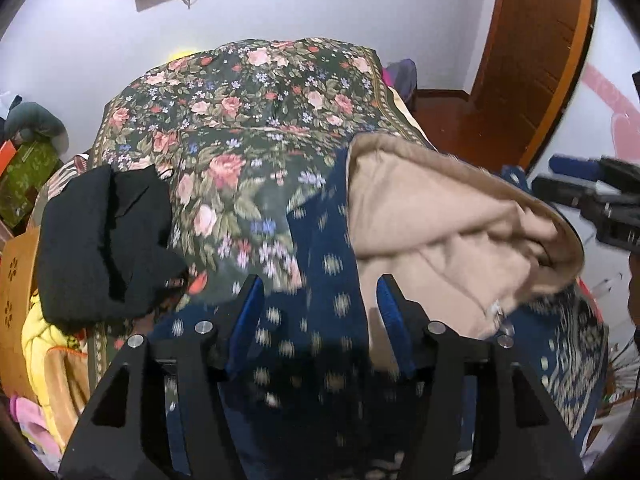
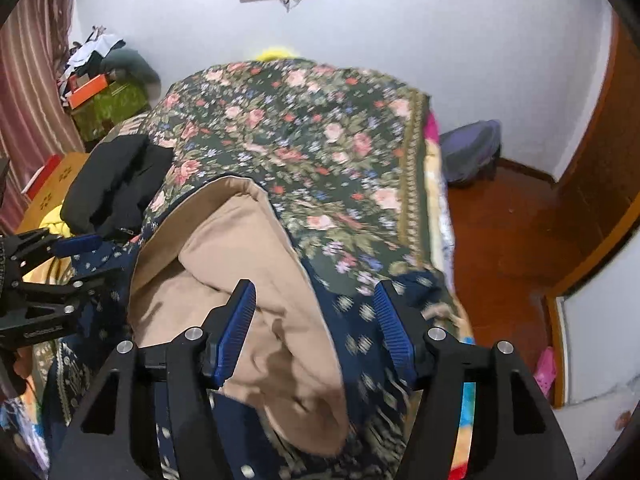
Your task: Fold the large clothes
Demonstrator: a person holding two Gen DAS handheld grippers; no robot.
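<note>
A beige garment (image 1: pixel 436 236) lies crumpled on a navy patterned cloth (image 1: pixel 312 320) on the bed; it also shows in the right wrist view (image 2: pixel 248 280). My left gripper (image 1: pixel 320 284) is open and empty, hovering above the navy cloth just left of the garment. My right gripper (image 2: pixel 316 292) is open and empty, right above the garment's near part. The right gripper also shows at the right edge of the left wrist view (image 1: pixel 584 184), and the left gripper at the left edge of the right wrist view (image 2: pixel 84 260).
A dark floral bedspread (image 1: pixel 240 120) covers the bed. A black garment (image 1: pixel 104 240) lies at its left edge, yellow fabric (image 1: pixel 36 332) below it. A wooden door (image 1: pixel 532 56) and red-brown floor (image 2: pixel 504 248) are to the right. A purple bag (image 2: pixel 472 152) sits by the wall.
</note>
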